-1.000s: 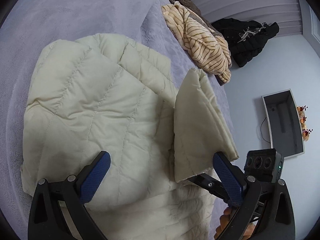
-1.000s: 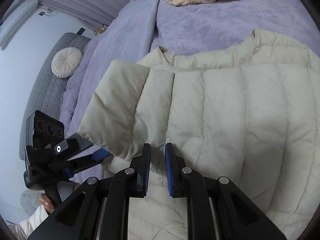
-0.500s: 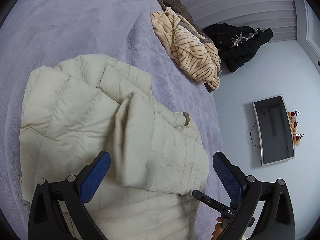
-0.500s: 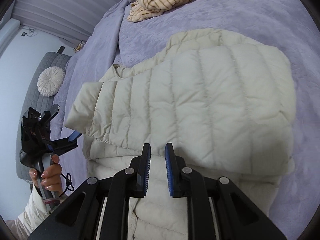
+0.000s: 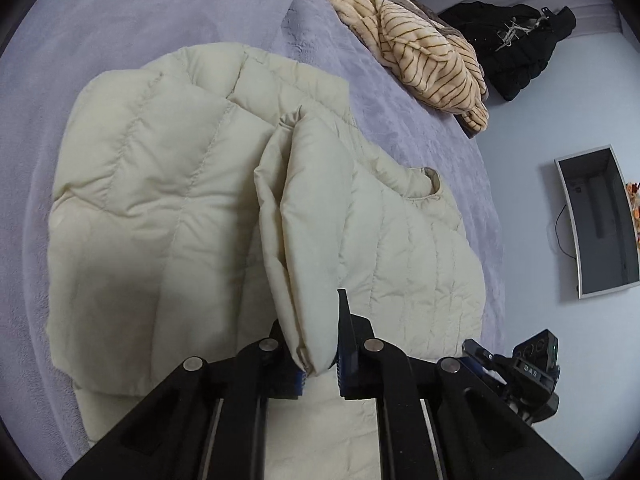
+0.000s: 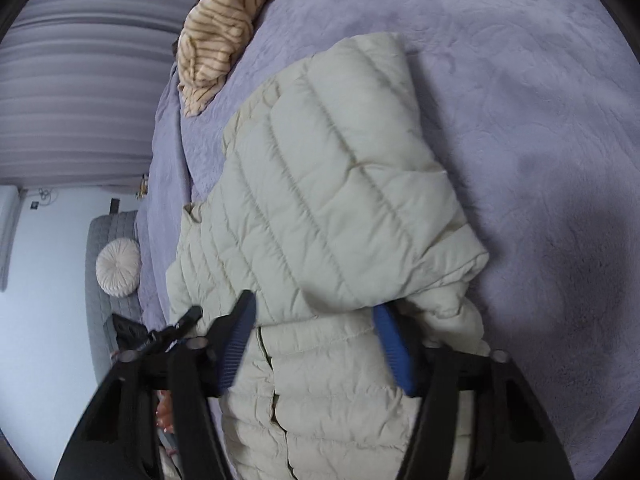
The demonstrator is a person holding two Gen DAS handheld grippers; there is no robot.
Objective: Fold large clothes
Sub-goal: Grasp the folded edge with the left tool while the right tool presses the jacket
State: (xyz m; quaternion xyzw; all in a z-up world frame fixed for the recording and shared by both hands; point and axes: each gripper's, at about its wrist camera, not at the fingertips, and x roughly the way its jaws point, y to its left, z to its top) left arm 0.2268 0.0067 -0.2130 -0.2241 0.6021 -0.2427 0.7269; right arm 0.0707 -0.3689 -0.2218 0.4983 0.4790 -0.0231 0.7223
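Left wrist view: sleeve pinched, fold runs away from me

My left gripper [image 5: 320, 354] is closing, pads already clamped on the sleeve [image 5: 308, 240] of the jacket [image 5: 160, 208], which lies on the bed [image 5: 120, 8]. Sleeve's long axis runs straight up and away from the jaws, across the jacket body. My right gripper [image 6: 316, 344] is opening, jacket hem between its fingers [image 6: 390, 344], no pinch that I can see. Left hand is the one placed to carry the sleeve over.

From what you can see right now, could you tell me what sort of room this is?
Most likely a bedroom: a wide bed with a lilac cover holds the cream jacket, clothes lie heaped at its edge, and a screen hangs on the wall.
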